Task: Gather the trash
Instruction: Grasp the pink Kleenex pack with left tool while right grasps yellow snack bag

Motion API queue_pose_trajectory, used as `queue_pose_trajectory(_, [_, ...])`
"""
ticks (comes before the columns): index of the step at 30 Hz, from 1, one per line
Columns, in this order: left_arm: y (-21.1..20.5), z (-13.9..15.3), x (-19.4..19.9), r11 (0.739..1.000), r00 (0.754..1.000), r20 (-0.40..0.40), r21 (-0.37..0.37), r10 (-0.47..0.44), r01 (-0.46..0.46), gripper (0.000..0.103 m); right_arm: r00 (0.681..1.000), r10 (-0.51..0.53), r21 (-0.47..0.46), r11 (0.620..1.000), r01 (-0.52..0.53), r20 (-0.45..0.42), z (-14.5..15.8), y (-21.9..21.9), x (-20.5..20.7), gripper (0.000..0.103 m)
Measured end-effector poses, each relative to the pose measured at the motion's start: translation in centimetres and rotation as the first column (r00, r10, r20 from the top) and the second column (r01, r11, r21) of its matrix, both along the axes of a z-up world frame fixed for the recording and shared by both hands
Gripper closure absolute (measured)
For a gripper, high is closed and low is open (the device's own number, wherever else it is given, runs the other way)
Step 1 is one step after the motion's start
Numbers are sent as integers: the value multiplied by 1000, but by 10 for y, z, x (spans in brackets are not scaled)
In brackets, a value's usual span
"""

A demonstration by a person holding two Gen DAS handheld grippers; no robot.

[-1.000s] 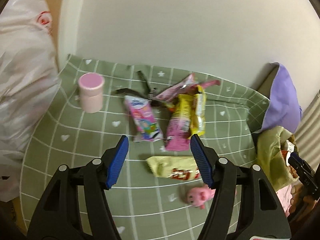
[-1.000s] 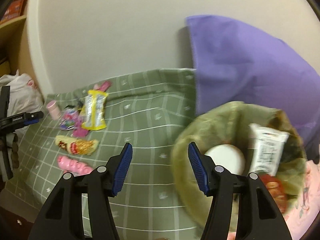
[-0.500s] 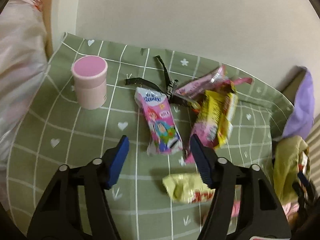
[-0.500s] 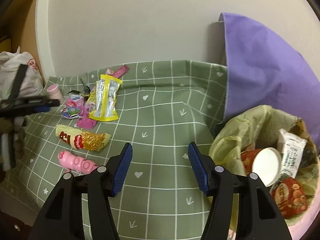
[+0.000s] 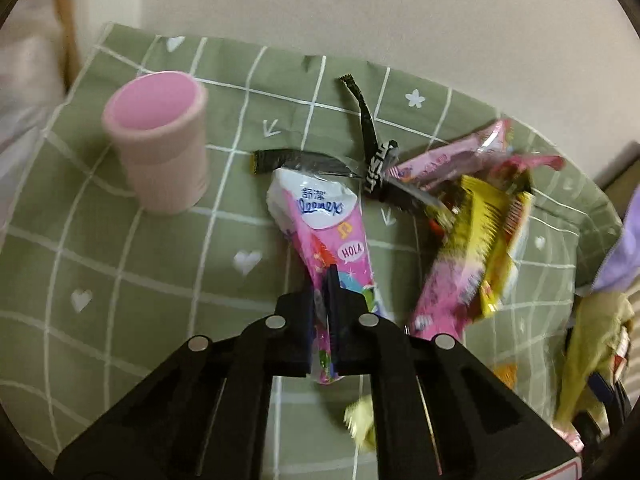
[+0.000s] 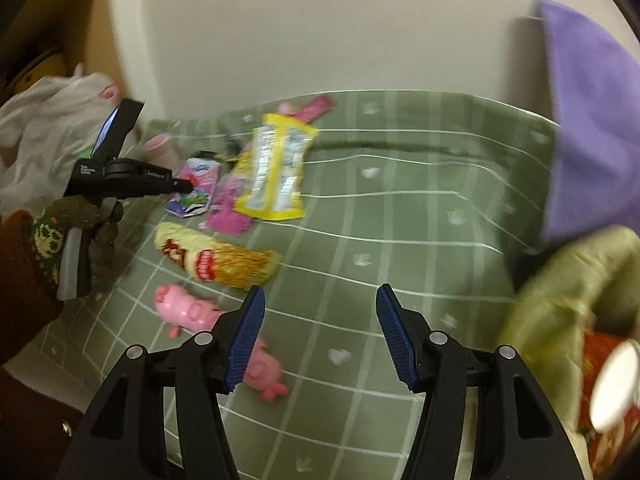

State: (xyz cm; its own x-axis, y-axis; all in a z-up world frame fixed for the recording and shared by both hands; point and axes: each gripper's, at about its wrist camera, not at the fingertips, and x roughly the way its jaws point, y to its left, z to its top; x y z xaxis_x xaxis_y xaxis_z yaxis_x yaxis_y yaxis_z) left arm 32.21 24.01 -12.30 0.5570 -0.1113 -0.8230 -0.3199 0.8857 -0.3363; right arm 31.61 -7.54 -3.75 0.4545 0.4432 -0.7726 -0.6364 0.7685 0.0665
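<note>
My left gripper (image 5: 326, 280) is shut on the near end of a pink Kleenex tissue pack (image 5: 324, 220), which lies on the green checked cloth (image 5: 120, 280). The pack also shows in the right wrist view (image 6: 196, 188), with the left gripper (image 6: 188, 187) on it. Beside it lie a yellow wrapper (image 5: 492, 236), pink wrappers (image 5: 452, 156) and a black strip (image 5: 372, 144). My right gripper (image 6: 320, 332) is open and empty above the cloth. A yellow snack bag (image 6: 216, 260) lies ahead of it. The trash bag (image 6: 568, 312), lined in yellow-green, stands at the right.
A pink cup (image 5: 160, 140) stands at the left of the wrappers. A pink pig toy (image 6: 192, 312) lies by my right gripper's left finger. A purple pillow (image 6: 592, 120) leans at the right. A white plastic bag (image 6: 48, 120) sits past the cloth's left edge.
My left gripper moved forward and down and shut on the tissue pack. My right gripper swung left, away from the trash bag, toward the wrappers and pig toy.
</note>
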Motion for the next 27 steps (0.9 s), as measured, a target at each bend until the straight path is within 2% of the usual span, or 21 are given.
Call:
queue_pose_trajectory(5, [14, 22, -51, 1000, 999, 45, -26, -14, 16, 98, 981, 193, -1, 981, -193, -5, -6, 47, 4, 49])
queue_pose_trajectory(8, [15, 27, -77, 1000, 999, 33, -13, -14, 14, 98, 951, 307, 2, 952, -307, -24, -18, 78, 12, 49])
queue_pose_trajectory(10, [16, 26, -91, 1000, 1000, 7, 12, 6, -6, 98, 925, 375, -19, 926, -377, -66, -33, 101, 18, 54])
queue_pose_trajectory(13, [19, 19, -112, 1000, 1000, -17, -4, 19, -19, 98, 897, 427, -71, 897, -436, -115, -51, 121, 22, 59])
queue_pose_trajectory(17, [15, 8, -123, 1000, 999, -38, -11, 24, -25, 98, 873, 465, -75, 875, -479, -148, -61, 123, 25, 63])
queue_pose_trajectory(21, [13, 4, -124, 999, 999, -43, -18, 30, -31, 98, 874, 441, -21, 891, -454, -205, -59, 105, 36, 76])
queue_pose_trajectory(24, [9, 5, -118, 1000, 999, -36, -21, 20, -21, 98, 909, 369, -27, 924, -381, -196, -57, 84, 43, 82])
queue_pose_trajectory(27, [0, 7, -112, 1000, 1000, -26, -16, -6, 6, 98, 944, 251, 4, 967, -256, -215, -56, 53, 55, 84])
